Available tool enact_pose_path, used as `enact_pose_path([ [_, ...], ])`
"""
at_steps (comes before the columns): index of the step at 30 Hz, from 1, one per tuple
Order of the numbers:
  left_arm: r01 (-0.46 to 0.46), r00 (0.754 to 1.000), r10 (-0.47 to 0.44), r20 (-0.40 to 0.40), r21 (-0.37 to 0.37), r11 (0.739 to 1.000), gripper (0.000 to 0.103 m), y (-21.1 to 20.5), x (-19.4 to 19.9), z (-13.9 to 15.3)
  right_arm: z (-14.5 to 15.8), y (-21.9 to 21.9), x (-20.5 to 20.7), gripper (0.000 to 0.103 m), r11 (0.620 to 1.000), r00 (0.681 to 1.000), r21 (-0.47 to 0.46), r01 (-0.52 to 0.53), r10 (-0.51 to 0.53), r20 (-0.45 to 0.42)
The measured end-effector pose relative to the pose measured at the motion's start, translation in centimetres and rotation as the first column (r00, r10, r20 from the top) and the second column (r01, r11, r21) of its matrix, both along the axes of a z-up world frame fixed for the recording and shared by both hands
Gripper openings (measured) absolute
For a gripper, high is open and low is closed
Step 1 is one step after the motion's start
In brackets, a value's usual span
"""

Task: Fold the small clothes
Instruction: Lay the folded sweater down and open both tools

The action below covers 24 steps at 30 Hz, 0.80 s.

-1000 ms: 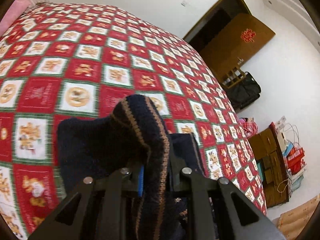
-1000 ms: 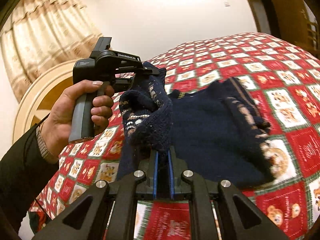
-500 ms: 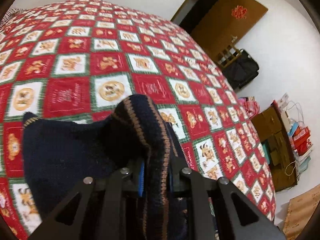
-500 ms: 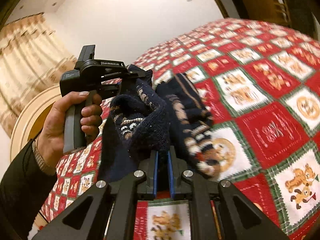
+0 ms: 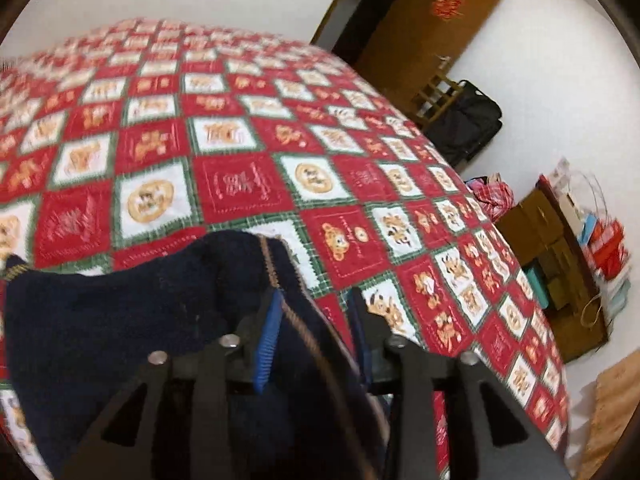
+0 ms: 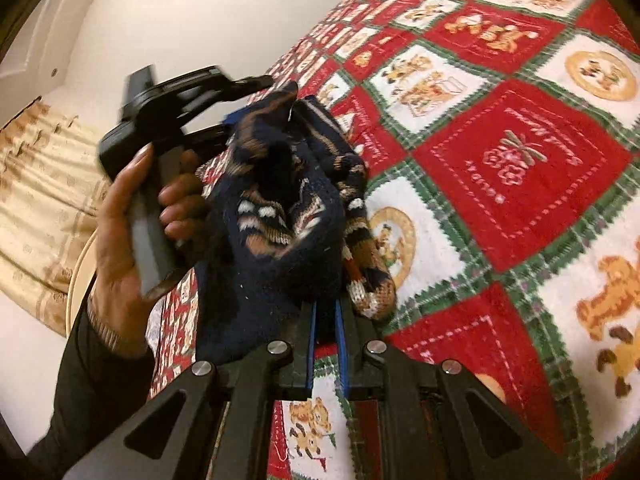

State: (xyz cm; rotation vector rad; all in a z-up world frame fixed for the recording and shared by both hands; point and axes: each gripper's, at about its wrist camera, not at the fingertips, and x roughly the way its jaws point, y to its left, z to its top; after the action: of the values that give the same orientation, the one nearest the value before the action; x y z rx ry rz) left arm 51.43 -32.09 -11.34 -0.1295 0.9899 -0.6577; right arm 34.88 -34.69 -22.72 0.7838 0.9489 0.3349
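While L wrist view blurs with motion, left gripper (image 5: 316,316) shows fingers now spread, navy sweater (image 5: 132,320) draped loose over one blue pad; a sec ago they pinched its striped edge. Sweater lies bunched on red patchwork quilt (image 5: 248,184). R wrist view: right gripper (image 6: 325,320) pressed together on knit fold, bundle lifted off quilt, nearer left hand (image 6: 120,216) than before. Judgement: fold brought across, left side releasing; right release likely next.

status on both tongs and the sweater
Left tongs open, sweater draped between. Right tongs shut on sweater, lifted over quilt. Nothing in the way.
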Motion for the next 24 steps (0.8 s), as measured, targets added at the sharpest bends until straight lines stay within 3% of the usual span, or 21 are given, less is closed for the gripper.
enact_pose_path([
  [2, -0.018, 0.998, 0.018, 0.054, 0.005, 1.0, 0.06, 1.3, -1.3, 1.0, 0.9, 0.0, -0.6, 0.009, 0.997, 1.0, -0.069, 0.025, -0.025, 0.011],
  [4, -0.035, 0.996, 0.036, 0.075, -0.014, 0.999, 0.065, 3.3, -2.7, 1.4, 1.9, -0.2, -1.4, 0.01, 0.984, 0.997, -0.158, 0.083, -0.081, 0.021],
  [9, -0.072, 0.991, 0.068, 0.118, 0.029, 0.997, 0.065, 7.7, -6.4, 0.2, 4.5, -1.5, -2.2, 0.01, 0.95, 0.974, -0.226, 0.215, -0.192, 0.118],
  [12, -0.095, 0.983, 0.083, 0.161, 0.068, 0.993, 0.065, 9.8, -8.8, -0.9, 6.8, 0.2, -1.6, 0.01, 0.962, 0.968, -0.214, 0.169, -0.122, 0.219],
  [13, -0.101, 0.98, 0.086, 0.177, 0.082, 0.991, 0.065, 10.2, -9.5, -1.2, 7.4, 1.2, -1.2, 0.022, 0.966, 0.966, -0.224, 0.128, -0.07, 0.25],
  [14, -0.1, 0.979, 0.081, 0.189, 0.093, 0.991, 0.065, 10.5, -10.1, -1.5, 7.9, 2.1, -0.8, 0.053, 0.962, 0.965, -0.256, 0.098, -0.029, 0.261],
  [15, -0.086, 0.978, 0.063, 0.201, 0.113, 0.99, 0.065, 10.6, -10.9, -1.9, 8.2, 3.2, -0.2, 0.067, 0.952, 0.964, -0.299, 0.067, 0.015, 0.265],
  [16, -0.073, 0.978, 0.045, 0.204, 0.128, 0.989, 0.066, 10.6, -11.2, -2.1, 8.2, 3.9, 0.2, 0.073, 0.946, 0.963, -0.321, 0.05, 0.039, 0.265],
  [18, -0.05, 0.975, 0.01, 0.223, 0.176, 0.983, 0.069, 10.4, -12.3, -3.1, 8.2, 4.7, 1.0, 0.07, 0.928, 0.964, -0.37, 0.036, 0.066, 0.259],
  [20, -0.036, 0.971, -0.016, 0.238, 0.214, 0.976, 0.069, 10.4, -13.0, -4.1, 7.4, 4.7, 2.0, 0.042, 0.917, 0.979, -0.399, 0.021, 0.062, 0.193],
  [22, -0.026, 0.97, -0.033, 0.241, 0.237, 0.971, 0.069, 10.4, -13.5, -4.9, 6.0, 4.1, 2.5, 0.036, 0.931, 0.987, -0.365, -0.001, 0.059, 0.149],
  [23, -0.02, 0.969, -0.041, 0.242, 0.245, 0.969, 0.069, 10.5, -13.7, -5.3, 5.5, 4.0, 2.7, 0.023, 0.928, 0.989, -0.373, -0.007, 0.061, 0.133],
  [24, -0.013, 0.968, -0.05, 0.245, 0.251, 0.968, 0.069, 10.7, -14.0, -5.5, 5.1, 3.8, 2.6, 0.019, 0.923, 0.991, -0.385, -0.01, 0.06, 0.118],
])
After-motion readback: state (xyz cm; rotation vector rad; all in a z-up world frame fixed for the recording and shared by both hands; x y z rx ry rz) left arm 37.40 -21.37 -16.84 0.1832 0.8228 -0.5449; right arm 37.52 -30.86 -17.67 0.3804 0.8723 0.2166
